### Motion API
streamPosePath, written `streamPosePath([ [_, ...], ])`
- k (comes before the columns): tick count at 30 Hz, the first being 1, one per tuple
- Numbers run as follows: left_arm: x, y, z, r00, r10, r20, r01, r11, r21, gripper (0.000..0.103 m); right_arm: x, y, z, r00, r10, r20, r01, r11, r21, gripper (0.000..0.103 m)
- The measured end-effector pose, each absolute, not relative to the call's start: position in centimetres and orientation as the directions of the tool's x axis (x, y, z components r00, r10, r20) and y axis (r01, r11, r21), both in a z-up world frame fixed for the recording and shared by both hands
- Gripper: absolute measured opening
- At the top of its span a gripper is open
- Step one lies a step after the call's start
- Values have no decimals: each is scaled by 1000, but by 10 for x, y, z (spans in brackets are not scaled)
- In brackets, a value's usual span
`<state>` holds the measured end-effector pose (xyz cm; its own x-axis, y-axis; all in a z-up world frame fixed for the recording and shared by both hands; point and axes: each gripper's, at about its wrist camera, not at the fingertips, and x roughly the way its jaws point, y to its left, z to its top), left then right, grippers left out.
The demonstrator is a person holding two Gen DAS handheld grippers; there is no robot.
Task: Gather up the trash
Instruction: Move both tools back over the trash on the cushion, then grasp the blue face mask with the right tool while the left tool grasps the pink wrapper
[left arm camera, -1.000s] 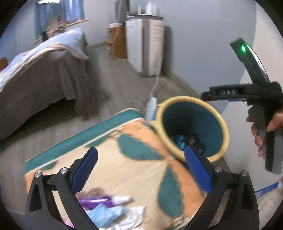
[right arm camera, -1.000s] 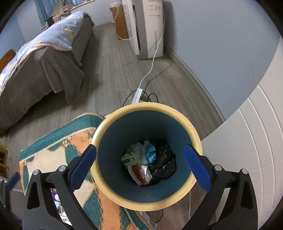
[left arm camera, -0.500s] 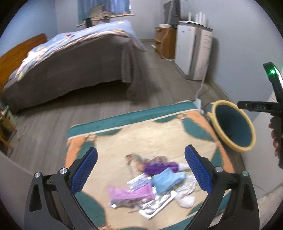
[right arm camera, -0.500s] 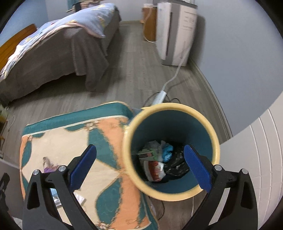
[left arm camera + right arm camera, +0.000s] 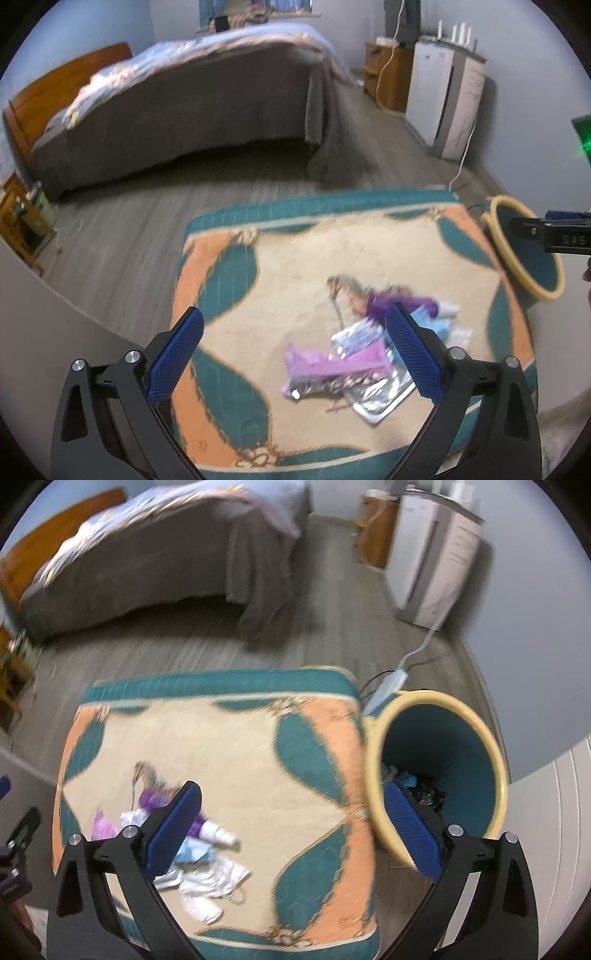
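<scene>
Teal bin (image 5: 439, 753) slid rightward; trash pile (image 5: 365, 350) now between left fingers.

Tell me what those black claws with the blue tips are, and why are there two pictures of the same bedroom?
Those claws are grabbing tools. A person holds one in each hand, and each has a little camera looking out along its two fingers. That is why you get two pictures: one from the left gripper, one from the right gripper.

Both grippers are open and hold nothing.

Below them lies a patterned rug in teal, orange and cream. On it is a small pile of trash: purple and silvery wrappers, something light blue, and white crumpled bits. The pictures are blurry, so I cannot name each piece.

Beside the rug stands a bin with a yellow rim and teal inside, with some rubbish already in it. Behind is a bed.
</scene>
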<state>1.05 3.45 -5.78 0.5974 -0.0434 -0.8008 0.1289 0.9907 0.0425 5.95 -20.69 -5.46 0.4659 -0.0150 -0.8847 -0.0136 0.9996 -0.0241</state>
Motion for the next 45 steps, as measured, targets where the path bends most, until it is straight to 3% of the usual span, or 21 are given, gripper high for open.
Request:
streamPosePath([
  [8, 13, 47, -98, 492, -17, -870, 121, 992, 48, 98, 58, -175, -88, 383, 21, -924, -22, 1000, 13, 97],
  [14, 18, 66, -99, 499, 28, -866, 64, 996, 70, 98, 52, -152, -122, 286, 96, -953, -37, 995, 89, 97],
  [17, 19, 70, -102, 487, 35, -873, 56, 996, 71, 98, 51, -132, -139, 232, 86, -969, -94, 993, 66, 89],
  [21, 18, 77, -106, 476, 37, -879, 54, 996, 71, 98, 52, -115, -158, 163, 90, -982, -141, 988, 67, 71],
  [23, 18, 79, -110, 465, 36, -885, 58, 996, 71, 98, 52, -108, -165, 133, 87, -987, -166, 984, 64, 55],
  [25, 18, 78, -116, 447, 33, -894, 70, 995, 72, 98, 50, -104, -168, 108, 88, -990, -194, 979, 66, 13],
  [27, 18, 75, -120, 436, 27, -899, 89, 993, 73, 98, 48, -103, -160, 106, 105, -989, -218, 973, 80, 2],
  [34, 22, 42, -136, 399, -31, -916, 227, 972, 66, 98, 47, -120, -104, 202, 137, -970, -297, 952, 72, 2],
  [39, 23, 14, -149, 391, -47, -919, 362, 926, 106, 95, 55, -136, -113, 192, 179, -965, -234, 963, 132, 2],
  [45, 23, -10, -164, 348, -70, -935, 466, 878, 107, 68, 60, -143, -108, 218, 206, -954, -214, 964, 159, 2],
])
